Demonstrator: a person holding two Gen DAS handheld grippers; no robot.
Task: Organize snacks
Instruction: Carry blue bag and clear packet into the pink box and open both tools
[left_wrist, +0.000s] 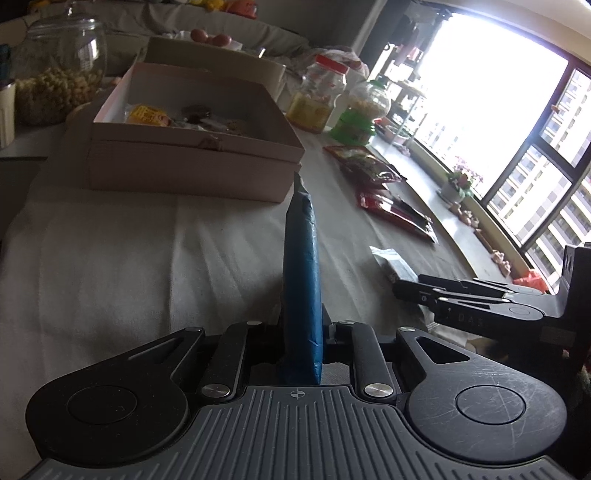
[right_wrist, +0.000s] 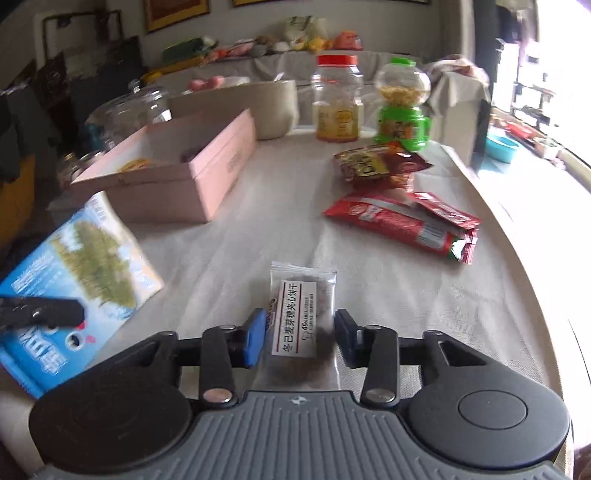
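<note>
My left gripper (left_wrist: 301, 328) is shut on a blue snack bag (left_wrist: 301, 280), seen edge-on and held above the cloth. The same blue bag (right_wrist: 74, 273) shows at the left of the right wrist view, with the left gripper's fingers (right_wrist: 40, 314) on it. My right gripper (right_wrist: 300, 338) is open, its blue pads on either side of a small clear biscuit packet (right_wrist: 301, 314) lying on the cloth. The open pink box (left_wrist: 192, 147) with several snacks inside stands ahead; it also shows in the right wrist view (right_wrist: 207, 170).
Red snack packets (right_wrist: 402, 221) and a darker red one (right_wrist: 380, 162) lie on the cloth at right. A red-lidded jar (right_wrist: 338, 99), a green-lidded jar (right_wrist: 402, 103), a glass jar (left_wrist: 59, 70) and a second box (left_wrist: 218, 62) stand behind. The table edge curves along the right.
</note>
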